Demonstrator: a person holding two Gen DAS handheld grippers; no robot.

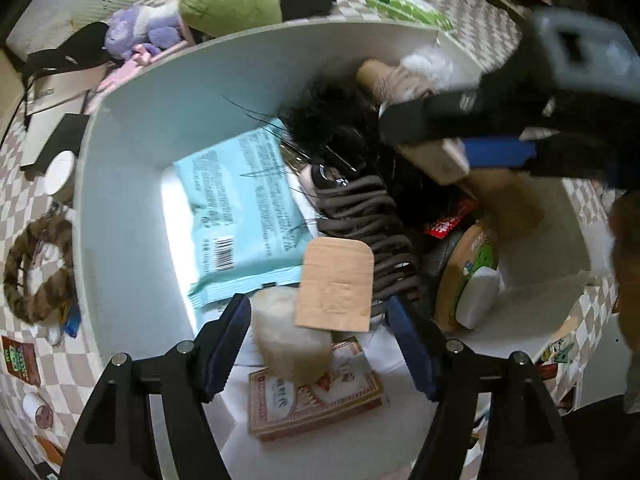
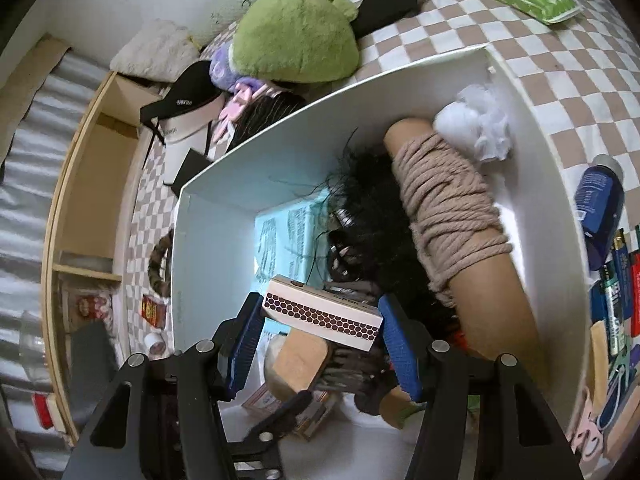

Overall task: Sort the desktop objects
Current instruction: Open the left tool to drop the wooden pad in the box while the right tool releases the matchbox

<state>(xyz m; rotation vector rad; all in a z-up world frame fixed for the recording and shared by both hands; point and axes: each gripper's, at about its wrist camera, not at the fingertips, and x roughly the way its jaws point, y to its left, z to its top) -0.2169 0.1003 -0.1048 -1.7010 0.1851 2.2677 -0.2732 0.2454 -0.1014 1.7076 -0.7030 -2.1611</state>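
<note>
A white storage box [image 2: 208,216] sits on a surface covered in a checkered cloth [image 2: 560,64]; it may be a bed, and this cannot be told for certain. The box already holds a pale blue wipes packet [image 1: 244,208], a tube wound with beige yarn [image 2: 448,208], dark brown cord [image 1: 372,232] and a tangle of black fibres [image 2: 372,216]. The right gripper [image 2: 320,316] hangs above the box interior, its blue pads pinching a matchbox [image 2: 320,314] by its two short ends, striking strip facing the camera. The matchbox looks light, stiff and slightly crushable, so a gentle hold across the ends seems right. The left gripper [image 1: 320,344] hovers lower in the box, jaws spread and holding nothing, over a cream yarn roll [image 1: 288,336] and a tan card [image 1: 336,284].
</note>
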